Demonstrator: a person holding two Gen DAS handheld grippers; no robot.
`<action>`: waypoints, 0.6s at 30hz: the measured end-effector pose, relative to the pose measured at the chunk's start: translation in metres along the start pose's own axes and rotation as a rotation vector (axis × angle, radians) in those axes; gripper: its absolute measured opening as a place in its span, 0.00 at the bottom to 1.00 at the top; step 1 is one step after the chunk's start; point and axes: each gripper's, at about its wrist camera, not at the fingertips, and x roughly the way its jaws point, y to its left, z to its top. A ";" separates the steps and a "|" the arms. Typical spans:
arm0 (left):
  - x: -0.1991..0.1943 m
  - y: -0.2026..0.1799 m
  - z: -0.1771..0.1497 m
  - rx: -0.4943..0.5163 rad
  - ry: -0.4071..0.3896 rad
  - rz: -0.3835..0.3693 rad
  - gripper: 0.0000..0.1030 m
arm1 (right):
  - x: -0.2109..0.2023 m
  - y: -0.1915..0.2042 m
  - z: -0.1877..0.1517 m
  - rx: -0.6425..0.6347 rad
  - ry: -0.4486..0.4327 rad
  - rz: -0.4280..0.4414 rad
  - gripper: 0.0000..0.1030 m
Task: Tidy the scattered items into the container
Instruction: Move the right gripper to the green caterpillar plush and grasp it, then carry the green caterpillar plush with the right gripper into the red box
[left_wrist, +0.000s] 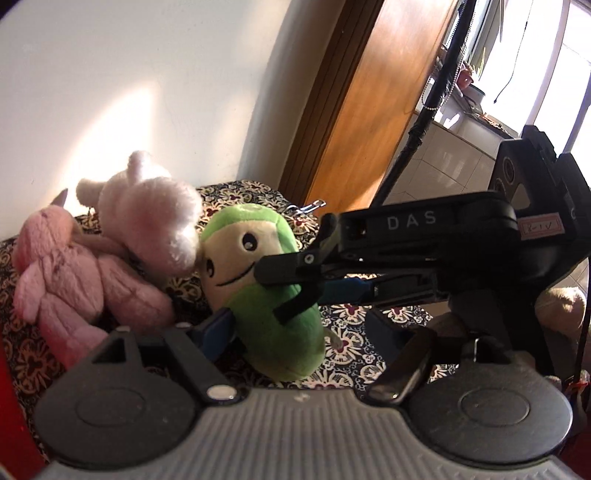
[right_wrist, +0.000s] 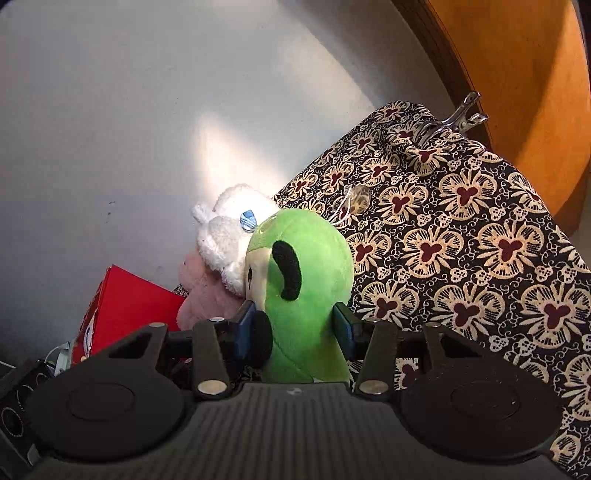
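A green plush toy (left_wrist: 266, 295) with a cream smiling face is held above the patterned cloth (left_wrist: 354, 354). My right gripper (right_wrist: 295, 317) is shut on the green plush (right_wrist: 299, 280); in the left wrist view it reaches in from the right (left_wrist: 291, 280) and pinches the toy's middle. My left gripper (left_wrist: 295, 332) is open, its blue-padded left finger (left_wrist: 216, 328) beside the plush; the right finger is blurred. A pink plush (left_wrist: 70, 280) and a white plush (left_wrist: 147, 214) lie against the wall at the left. They also show behind the green plush: the white plush (right_wrist: 229, 229) above the pink plush (right_wrist: 203, 295).
A red box or bag (right_wrist: 122, 310) stands at the lower left by the wall. A metal clip (right_wrist: 454, 118) pins the floral cloth (right_wrist: 480, 240) at the far edge. A wooden door (left_wrist: 373, 103) is at the right, with a black cable (left_wrist: 432, 96) in front.
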 end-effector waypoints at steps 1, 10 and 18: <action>-0.004 -0.005 -0.005 0.013 -0.007 0.007 0.76 | -0.006 -0.003 -0.006 0.005 0.000 0.006 0.47; 0.035 -0.004 -0.004 -0.047 0.073 0.004 0.79 | -0.028 -0.025 -0.022 0.113 -0.076 -0.006 0.59; 0.036 -0.014 -0.007 -0.026 0.072 0.020 0.68 | -0.023 -0.033 -0.028 0.179 -0.119 0.036 0.55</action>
